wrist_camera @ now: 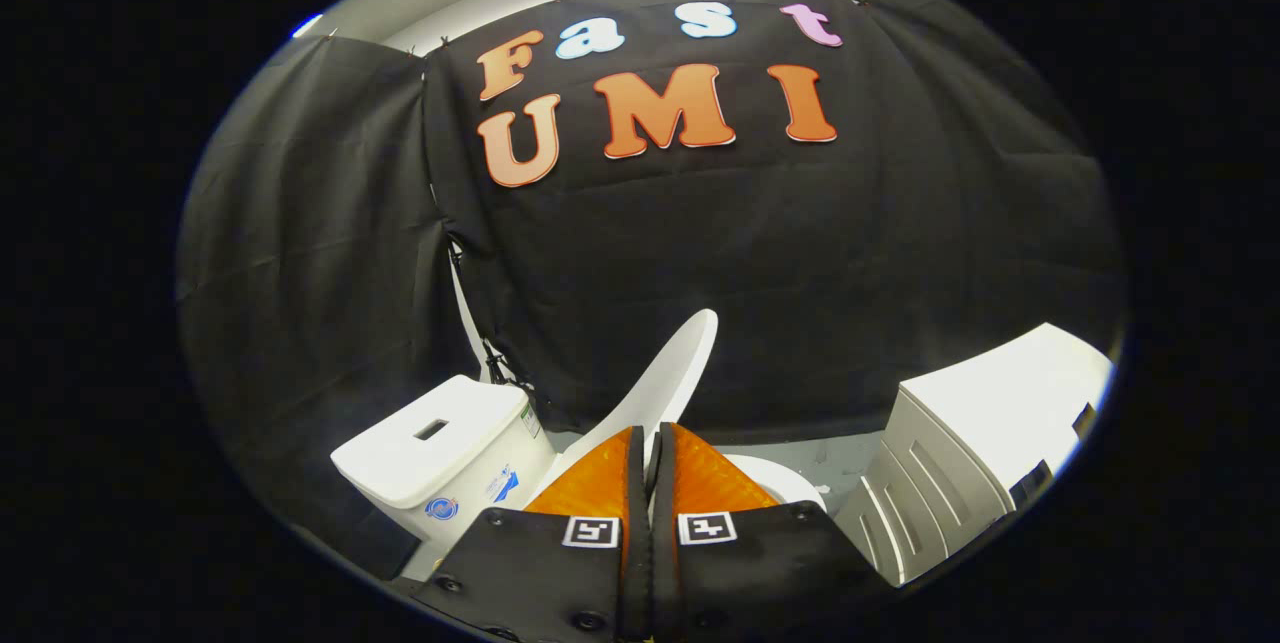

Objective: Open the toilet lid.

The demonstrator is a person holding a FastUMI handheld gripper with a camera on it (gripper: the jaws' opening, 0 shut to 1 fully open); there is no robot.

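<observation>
At the bottom centre the gripper (648, 438) has its fingers pressed together on the raised white lid (672, 373), which rises tilted toward the frame's middle. Tank (440, 443) lower left, white cabinet (985, 443) lower right.

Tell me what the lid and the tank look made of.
The lid, raised edge-on and pinched between the shut gripper fingers, looks like thin white plastic with a smooth matt face. The tank, beside the fingers, looks like glazed ceramic, thick-walled with a soft sheen, though moulded plastic cannot be ruled out.
</observation>
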